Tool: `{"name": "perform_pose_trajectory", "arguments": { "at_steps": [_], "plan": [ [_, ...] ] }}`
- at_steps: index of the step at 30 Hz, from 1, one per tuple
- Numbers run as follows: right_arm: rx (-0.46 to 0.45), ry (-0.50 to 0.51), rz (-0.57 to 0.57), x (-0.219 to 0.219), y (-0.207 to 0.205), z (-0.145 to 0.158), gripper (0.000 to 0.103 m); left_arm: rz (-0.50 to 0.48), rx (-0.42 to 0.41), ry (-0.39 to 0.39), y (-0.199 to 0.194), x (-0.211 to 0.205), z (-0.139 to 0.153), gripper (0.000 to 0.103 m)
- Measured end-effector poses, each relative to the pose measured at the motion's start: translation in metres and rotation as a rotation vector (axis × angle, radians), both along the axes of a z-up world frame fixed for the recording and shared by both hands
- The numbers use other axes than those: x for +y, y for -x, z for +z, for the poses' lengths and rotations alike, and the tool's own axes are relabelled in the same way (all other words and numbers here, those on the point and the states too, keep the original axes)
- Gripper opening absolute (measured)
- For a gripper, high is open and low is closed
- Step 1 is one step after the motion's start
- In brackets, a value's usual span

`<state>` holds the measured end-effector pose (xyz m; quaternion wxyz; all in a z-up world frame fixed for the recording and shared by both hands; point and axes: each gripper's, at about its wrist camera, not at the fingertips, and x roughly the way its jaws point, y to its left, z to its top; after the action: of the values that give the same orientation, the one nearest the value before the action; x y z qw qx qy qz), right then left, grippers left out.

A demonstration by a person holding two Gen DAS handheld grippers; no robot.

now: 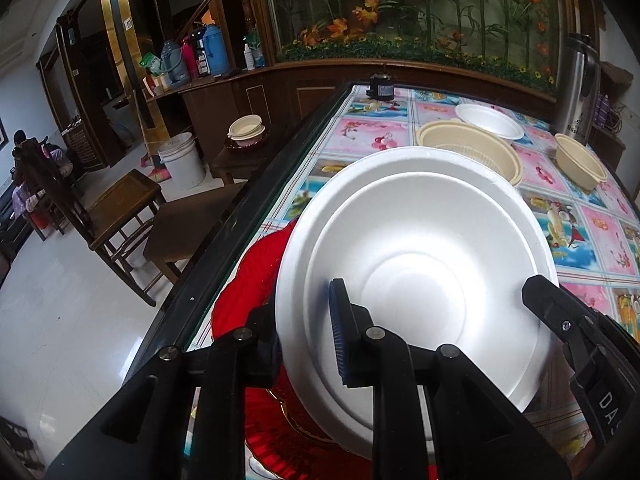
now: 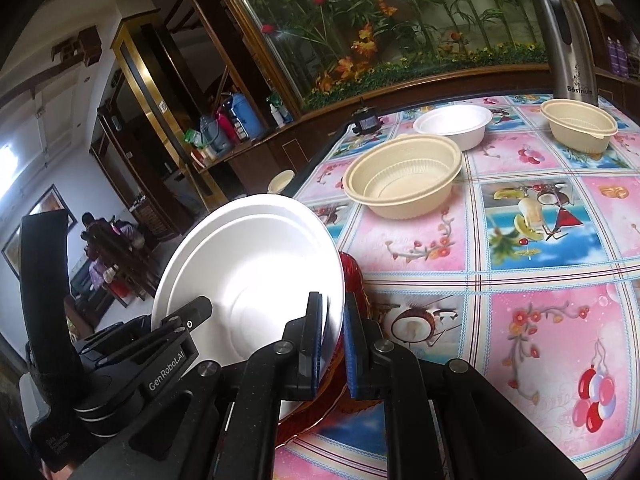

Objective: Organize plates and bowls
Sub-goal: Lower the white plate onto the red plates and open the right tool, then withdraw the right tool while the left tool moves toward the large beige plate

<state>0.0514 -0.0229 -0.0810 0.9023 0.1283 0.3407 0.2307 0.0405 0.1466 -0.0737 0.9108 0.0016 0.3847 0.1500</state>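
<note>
Both tools pinched the rim of one tilted white plate: the left tool and the right tool, above a red plate on the tabletop.

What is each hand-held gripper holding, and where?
Both pinch the white plate by its rim: left hand-held gripper on one edge, right hand-held gripper on the opposite.

Matt white foam-like plate between the jaws sits over a glossy red plate (ridged, glassy), on shiny printed tablecloth.
</note>
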Motion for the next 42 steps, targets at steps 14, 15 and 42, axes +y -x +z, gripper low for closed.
{"name": "perform_pose_trajectory", "arguments": {
  "at_steps": [14, 15, 42],
  "plan": [
    [-0.150, 0.140, 0.013, 0.022, 0.012, 0.010, 0.037, 0.129, -0.035, -0.152, 0.004, 0.015, 0.002, 0.070],
    [-0.170, 0.144, 0.007, 0.020, 0.014, 0.013, 0.046, 0.137, -0.058, -0.163, 0.007, 0.016, 0.007, 0.071],
    [-0.040, -0.114, -0.395, -0.175, -0.070, 0.002, 0.074, -0.084, -0.159, -0.142, -0.009, -0.070, 0.045, 0.082]
  ]
}}
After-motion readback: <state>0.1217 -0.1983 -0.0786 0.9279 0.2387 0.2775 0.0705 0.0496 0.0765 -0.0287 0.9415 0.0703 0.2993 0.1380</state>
